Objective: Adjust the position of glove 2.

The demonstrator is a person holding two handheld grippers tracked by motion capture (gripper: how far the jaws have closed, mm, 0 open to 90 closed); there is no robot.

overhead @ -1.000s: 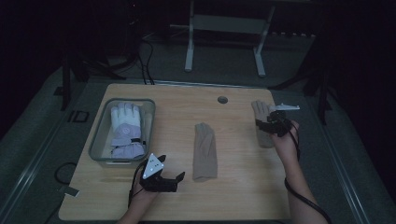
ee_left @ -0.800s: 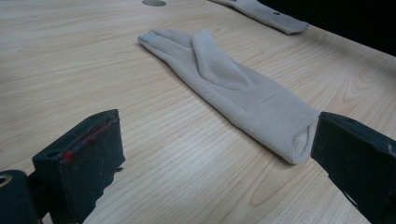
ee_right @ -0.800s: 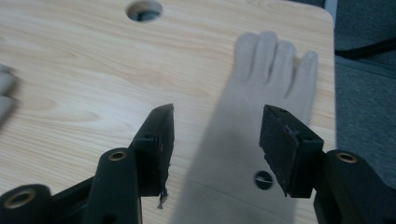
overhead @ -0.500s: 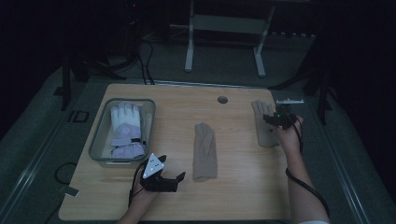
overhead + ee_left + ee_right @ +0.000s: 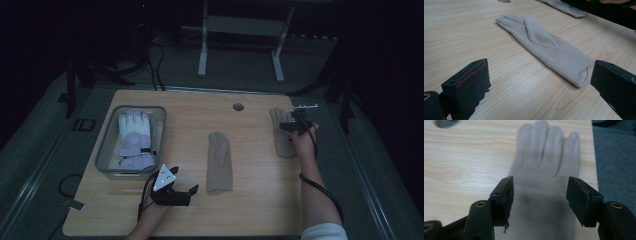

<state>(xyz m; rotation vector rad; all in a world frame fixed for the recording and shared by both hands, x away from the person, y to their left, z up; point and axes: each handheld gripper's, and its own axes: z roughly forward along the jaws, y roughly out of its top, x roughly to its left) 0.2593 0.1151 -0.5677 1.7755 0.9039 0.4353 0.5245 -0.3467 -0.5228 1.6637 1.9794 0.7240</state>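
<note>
Now high view: right gripper [image 5: 296, 121] over beige glove [image 5: 281, 135] at right desk [image 5: 250, 210] edge. Left gripper view: left gripper [image 5: 539, 82] jaws open, second glove [image 5: 546, 47] lying centre frame. Right gripper view: jaws just opening, straddling the glove, not pressing.

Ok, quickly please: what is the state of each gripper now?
Left gripper: open, holding nothing, jaws apart near the middle glove.
Right gripper: open, jaws just widened, above the right glove, not gripping it.
</note>
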